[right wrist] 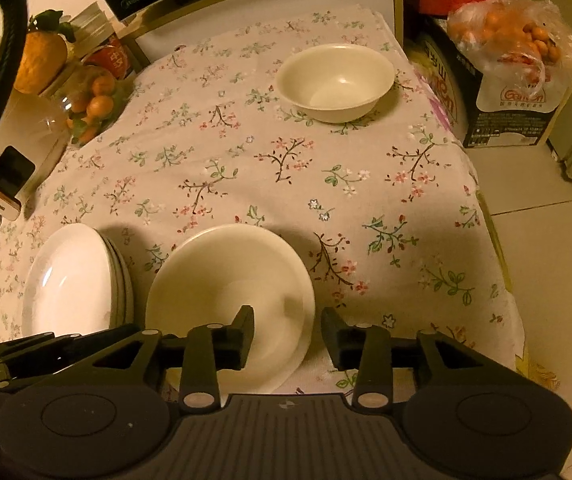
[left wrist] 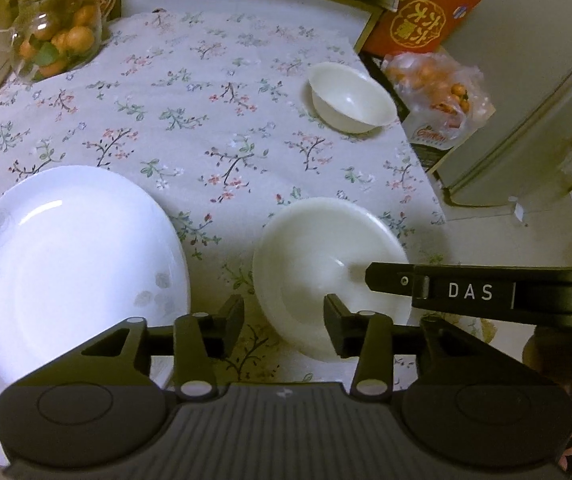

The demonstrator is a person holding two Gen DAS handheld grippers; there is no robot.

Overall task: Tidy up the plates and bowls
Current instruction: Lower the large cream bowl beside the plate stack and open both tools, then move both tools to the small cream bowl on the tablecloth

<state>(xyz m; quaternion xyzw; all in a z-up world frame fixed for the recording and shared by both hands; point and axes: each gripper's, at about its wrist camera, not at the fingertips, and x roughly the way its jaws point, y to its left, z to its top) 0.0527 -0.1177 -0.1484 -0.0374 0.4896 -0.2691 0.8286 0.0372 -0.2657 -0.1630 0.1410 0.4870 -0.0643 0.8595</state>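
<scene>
Both grippers, left (left wrist: 284,326) and right (right wrist: 287,336), are hovering with jaws apart over the near bowl's (right wrist: 222,276) rims, gripping nothing.

Black ribbed left gripper (left wrist: 284,326); right gripper (right wrist: 287,338) lettered "DAS"

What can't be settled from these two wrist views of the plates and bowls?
- Near bowl: its near rim is hidden by the gripper bodies in both views; whether it is one bowl or several nested is unclear.
- Plate stack: the count is uncertain; in the right wrist view only a few edges show, and the left gripper covers its near edge in the left wrist view.
- Jar: cut off by the frame's top in the left wrist view.
</scene>
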